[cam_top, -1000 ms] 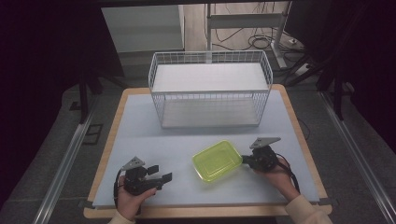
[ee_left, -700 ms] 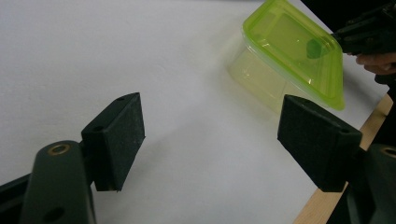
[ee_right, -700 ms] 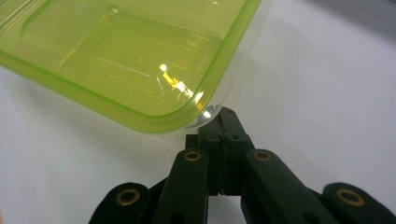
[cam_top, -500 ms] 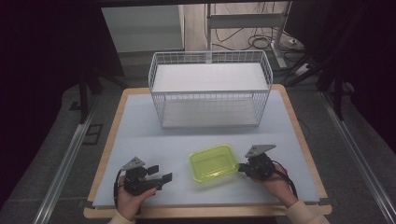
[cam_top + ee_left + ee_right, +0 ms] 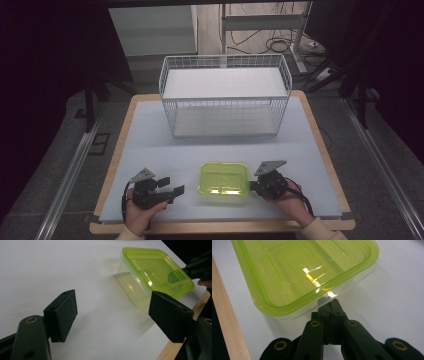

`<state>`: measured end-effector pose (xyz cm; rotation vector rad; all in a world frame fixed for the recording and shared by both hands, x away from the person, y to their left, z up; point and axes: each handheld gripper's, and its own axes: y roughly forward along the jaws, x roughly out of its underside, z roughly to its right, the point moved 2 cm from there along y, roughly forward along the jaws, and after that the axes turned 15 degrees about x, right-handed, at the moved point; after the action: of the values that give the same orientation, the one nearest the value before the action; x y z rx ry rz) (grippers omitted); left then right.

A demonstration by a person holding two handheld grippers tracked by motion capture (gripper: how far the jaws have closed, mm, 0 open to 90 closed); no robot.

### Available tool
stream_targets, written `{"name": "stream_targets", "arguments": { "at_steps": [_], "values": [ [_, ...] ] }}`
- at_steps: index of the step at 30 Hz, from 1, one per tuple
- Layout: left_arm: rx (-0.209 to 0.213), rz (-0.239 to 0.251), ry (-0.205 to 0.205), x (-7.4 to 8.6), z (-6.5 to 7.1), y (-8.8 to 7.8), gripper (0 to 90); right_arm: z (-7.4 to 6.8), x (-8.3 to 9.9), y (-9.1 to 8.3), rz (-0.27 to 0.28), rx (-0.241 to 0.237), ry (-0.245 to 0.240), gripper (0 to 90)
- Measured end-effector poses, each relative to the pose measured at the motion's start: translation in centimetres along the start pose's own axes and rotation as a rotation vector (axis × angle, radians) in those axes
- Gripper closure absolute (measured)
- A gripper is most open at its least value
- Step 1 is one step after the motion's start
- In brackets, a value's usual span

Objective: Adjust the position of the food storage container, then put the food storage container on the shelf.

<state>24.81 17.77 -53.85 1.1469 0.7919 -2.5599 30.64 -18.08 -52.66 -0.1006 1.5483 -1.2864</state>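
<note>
Translucent lime-green lid on clear container (image 5: 223, 177); matte black left gripper (image 5: 172, 190) and right gripper (image 5: 251, 185); white grid-patterned wire basket (image 5: 225, 95); pale blue-white table (image 5: 150, 140) top with light wooden edge.

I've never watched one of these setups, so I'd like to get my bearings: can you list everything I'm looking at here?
Food container: one, clear box with a yellow-green lid, near edge of the table between the two hands.
Wire basket: one, white, far half of the table, nothing visible inside.
Table: one, pale blue-white top with a wooden border.
Cables: several, dark, on the floor beyond the table.
Left tongs: one pair, black, jaws open, pointing toward the container but apart from it.
Right tongs: one pair, black, jaws shut, tips at the container's right rim; whether they pinch the rim cannot be told.
Hands: two, left hand and right hand, coming in at the near edge.
</note>
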Motion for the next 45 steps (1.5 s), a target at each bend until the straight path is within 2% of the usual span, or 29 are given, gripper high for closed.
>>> {"name": "stream_targets", "arguments": {
  "at_steps": [4, 8, 12, 13, 20, 25, 29, 30, 32, 33, 34, 38, 39, 42, 45],
  "values": [
    [-0.001, -0.005, 0.002, 0.0, -0.1, 0.1, 22.4, -0.3, -0.5, 0.4, 0.001, 0.002, 0.002, 90.0],
    [-0.001, -0.003, 0.0, 0.0, -0.1, 0.0, 22.4, -0.9, -1.0, 0.8, 0.0, 0.009, -0.016, 90.0],
    [0.0, -0.004, 0.0, 0.0, -0.1, 0.0, 22.4, -0.7, -1.0, 0.8, 0.008, 0.027, -0.007, 89.5],
    [0.0, -0.009, -0.001, 0.1, -0.1, 0.1, 22.4, -0.2, -1.0, 0.8, 0.012, 0.033, 0.021, 89.1],
    [0.0, 0.001, -0.003, 0.0, -0.1, -0.1, 22.4, 0.7, -0.6, -0.1, 0.033, 0.037, 0.061, 88.9],
    [0.004, 0.0, -0.006, -0.1, -0.1, -0.1, 22.5, 1.8, 0.8, -1.8, 0.054, 0.034, 0.118, 88.9],
    [0.003, 0.002, -0.008, -0.2, 0.0, -0.1, 22.5, 2.4, 1.5, -2.6, 0.063, 0.023, 0.167, 87.3],
    [0.003, 0.002, -0.008, -0.2, 0.0, -0.1, 22.5, 2.4, 1.5, -2.6, 0.063, 0.023, 0.167, 87.3],
    [-0.003, 0.002, -0.003, -0.2, 0.1, -0.2, 22.6, 2.5, 1.7, -2.7, 0.065, -0.01, 0.209, 77.5],
    [-0.003, 0.002, -0.003, -0.2, 0.1, -0.2, 22.6, 2.5, 1.7, -2.7, 0.065, -0.01, 0.209, 77.5],
    [-0.003, 0.0, 0.001, -0.3, 0.1, -0.2, 22.6, 2.6, 1.8, -2.7, 0.066, -0.043, 0.266, 62.1],
    [0.023, -0.005, 0.003, -0.7, 0.3, -0.4, 28.1, 2.7, 1.8, -2.9, 0.075, -0.067, 0.322, 41.5],
    [0.023, -0.008, 0.004, -0.8, 0.3, -0.5, 28.4, 2.7, 1.8, -2.9, 0.077, -0.088, 0.346, 37.6],
    [0.042, -0.019, -0.011, -1.1, 0.4, -0.5, 31.0, 2.6, 2.0, -3.1, 0.076, -0.13, 0.384, 35.6],
    [0.058, -0.04, -0.037, -1.2, 0.5, -0.2, 33.5, 2.5, 1.9, -3.4, 0.099, -0.129, 0.398, 32.9]
  ]
}}
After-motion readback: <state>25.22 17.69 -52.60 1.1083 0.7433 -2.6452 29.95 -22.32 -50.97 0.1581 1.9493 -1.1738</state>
